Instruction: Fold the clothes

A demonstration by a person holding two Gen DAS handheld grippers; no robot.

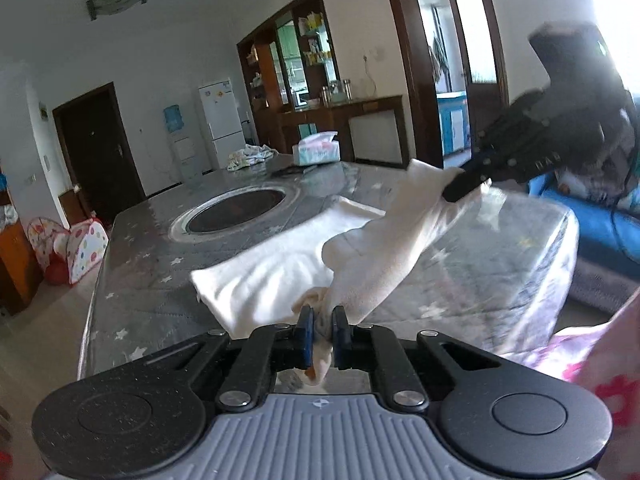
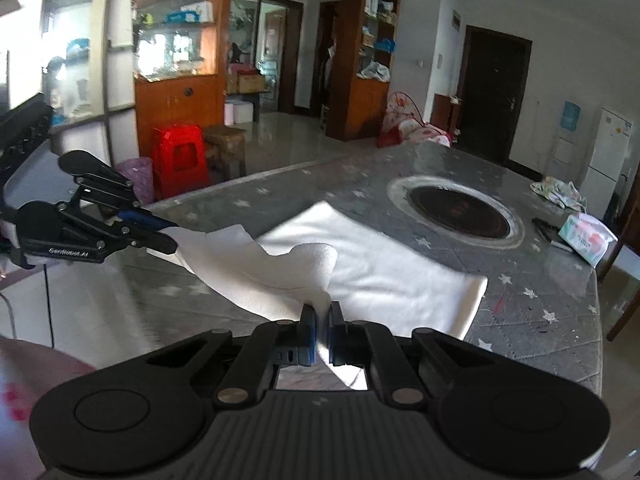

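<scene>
**Both grippers clamped on the white cloth's near edge**

We have the left gripper (image 1: 322, 320) pinched tight on a bunched corner of the white cloth (image 1: 280, 264); fabric sits between the blue pads (image 1: 306, 330) and a tail hangs out behind them. The right gripper (image 2: 321, 320) is the same: jaws nearly together, a thin fold of cloth squeezed between them.

From the left wrist view we see the right gripper at upper right, holding the opposite near corner raised off the table (image 1: 152, 280). From the right wrist view the left gripper shows at left, its corner raised too. The cloth's near edge sags between the two grips; its far part lies flat on the grey star-patterned tabletop, near the round recessed burner (image 2: 456, 212).

Further back on the table: a tissue box (image 1: 316, 152) and a crumpled patterned garment (image 1: 250, 156), both well apart from the cloth.
</scene>
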